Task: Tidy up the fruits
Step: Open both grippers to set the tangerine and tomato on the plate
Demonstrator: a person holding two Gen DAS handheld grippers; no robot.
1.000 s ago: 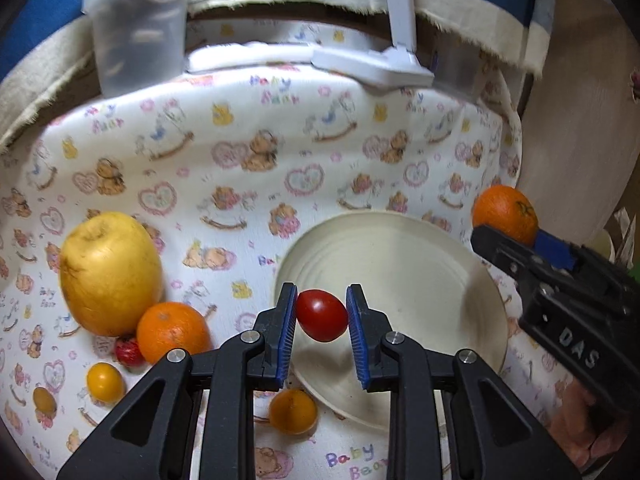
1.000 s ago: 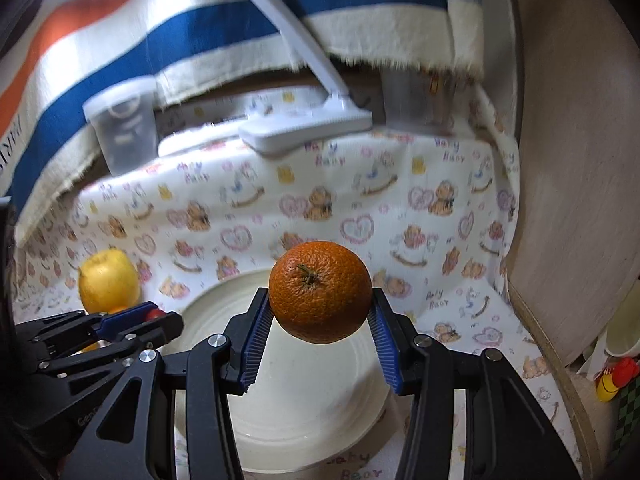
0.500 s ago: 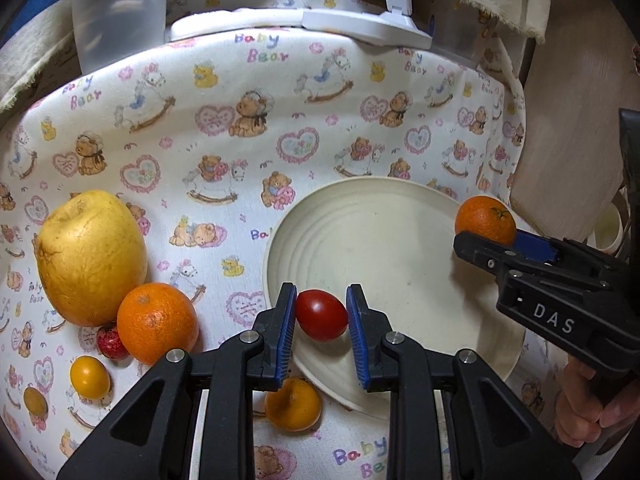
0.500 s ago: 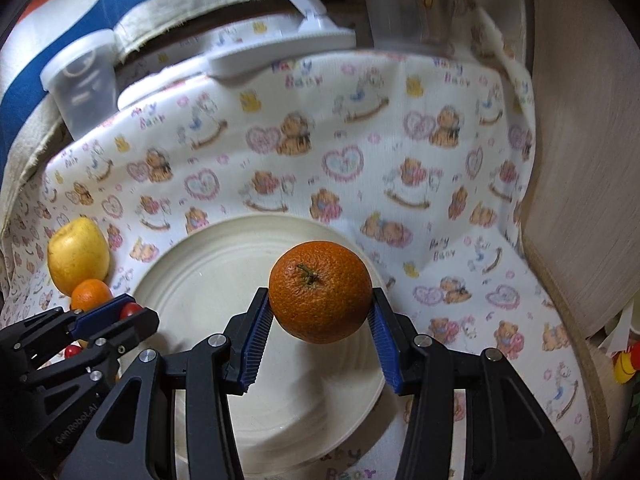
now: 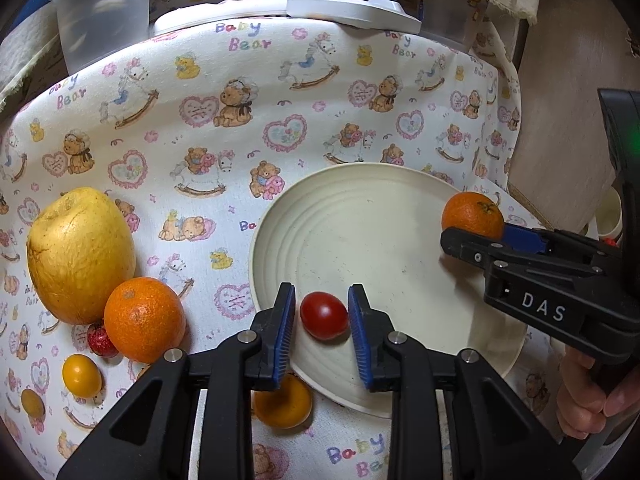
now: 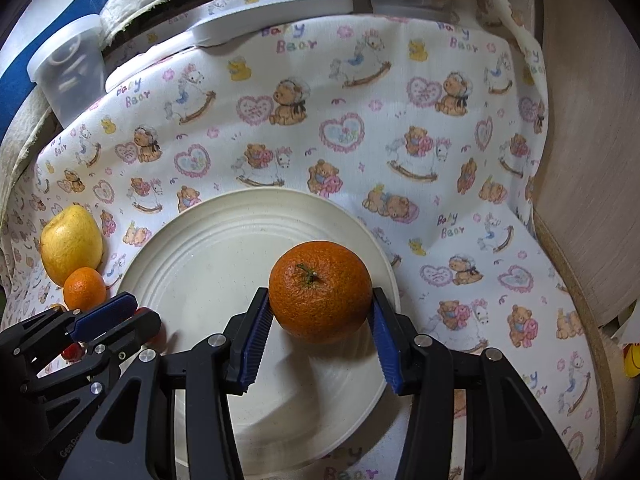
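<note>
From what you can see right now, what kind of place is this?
Most likely a home, not a lab or shop: a table under a Baby Bear nursery-print cloth, a striped blanket draped behind it, and loose fruit around a cream plate.

A home setting: the counter is draped in a nursery-print cloth [image 5: 280,92] of teddy bears and rocking horses lettered "Baby Bear", with a striped blanket [image 6: 48,28] behind, a plastic tub [image 5: 100,12] and a cream plate [image 6: 240,248] among loose fruit
</note>
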